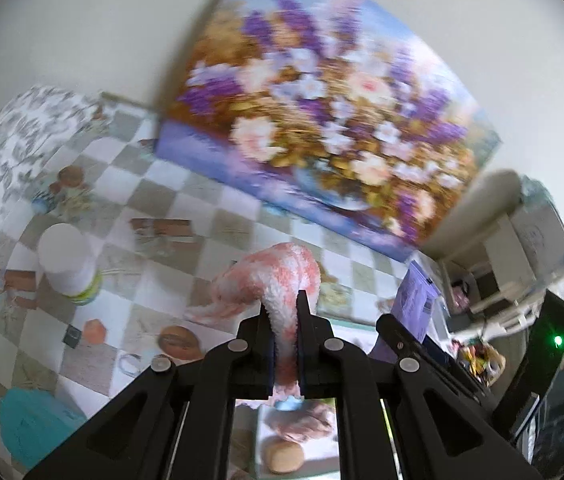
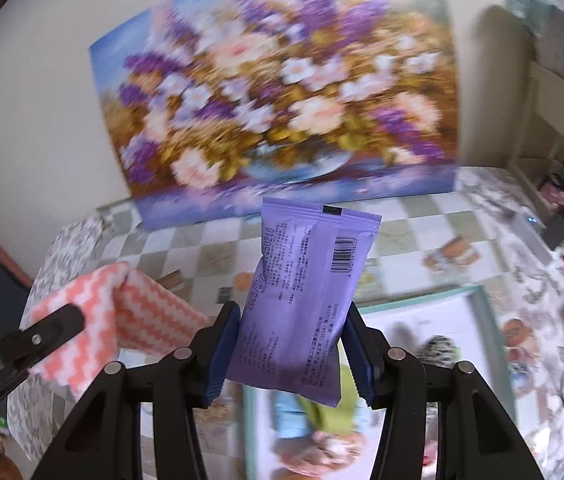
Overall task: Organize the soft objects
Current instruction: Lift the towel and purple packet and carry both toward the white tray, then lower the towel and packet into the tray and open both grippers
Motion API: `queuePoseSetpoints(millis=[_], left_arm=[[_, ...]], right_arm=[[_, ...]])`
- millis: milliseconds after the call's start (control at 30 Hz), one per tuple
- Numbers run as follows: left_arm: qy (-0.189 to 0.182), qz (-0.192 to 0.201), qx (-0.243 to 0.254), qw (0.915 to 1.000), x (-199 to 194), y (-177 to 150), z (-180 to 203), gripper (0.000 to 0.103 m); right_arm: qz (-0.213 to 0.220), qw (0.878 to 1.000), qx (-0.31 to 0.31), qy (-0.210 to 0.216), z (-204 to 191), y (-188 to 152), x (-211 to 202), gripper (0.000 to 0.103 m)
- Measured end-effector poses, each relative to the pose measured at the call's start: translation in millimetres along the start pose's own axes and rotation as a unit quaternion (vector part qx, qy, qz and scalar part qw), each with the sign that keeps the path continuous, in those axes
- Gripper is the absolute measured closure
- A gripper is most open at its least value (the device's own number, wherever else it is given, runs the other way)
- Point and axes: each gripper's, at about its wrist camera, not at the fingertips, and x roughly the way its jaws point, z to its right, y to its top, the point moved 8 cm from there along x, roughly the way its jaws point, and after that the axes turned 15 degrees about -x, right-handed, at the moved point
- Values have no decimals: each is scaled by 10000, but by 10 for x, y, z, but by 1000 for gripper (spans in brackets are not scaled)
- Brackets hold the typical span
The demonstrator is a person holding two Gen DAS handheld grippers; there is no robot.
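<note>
My left gripper [image 1: 286, 312] is shut on a pink-and-white fluffy cloth [image 1: 269, 280] and holds it above the checkered table [image 1: 161, 184]. The same cloth [image 2: 129, 308] shows at the left of the right wrist view, in the left gripper's fingers [image 2: 57, 324]. My right gripper [image 2: 294, 320] is shut on a purple soft pack with a barcode [image 2: 306, 292], held upright above a white tray with a teal rim [image 2: 478, 300]. The pack also shows at the right of the left wrist view [image 1: 414, 300]. Several soft items lie blurred in the tray below.
A large flower painting [image 1: 322, 120] leans on the wall at the table's back. A white cylinder [image 1: 65, 260], a teal object [image 1: 29, 416] and a brown round thing [image 1: 177, 340] lie on the left. Shelving and clutter [image 2: 562, 152] stand at the right.
</note>
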Motion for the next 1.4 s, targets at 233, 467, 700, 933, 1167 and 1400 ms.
queuePoseSetpoints(millis=[233, 467, 700, 933, 1167, 1400], left_arm=[[-312, -234, 663, 9970, -36, -422, 502, 95], [-785, -611, 1324, 9862, -96, -916, 959, 95], [-440, -1068, 1473, 9823, 363, -1219, 926, 94], [551, -1735, 1117, 9769, 1141, -1427, 339, 94], [742, -1827, 825, 9769, 1192, -1410, 148, 77], [725, -1604, 686, 9820, 1004, -1276, 118, 49]], right_arm=[[17, 9983, 273, -517, 541, -162, -369, 49], [-65, 9954, 612, -734, 933, -395, -592, 49], [-520, 9927, 822, -716, 1095, -660, -392, 49], [-1523, 9841, 766, -497, 1019, -1072, 191, 48], [-1690, 9816, 801, -374, 966, -1179, 299, 47], [-1725, 9812, 708, -500, 960, -1140, 278, 36]])
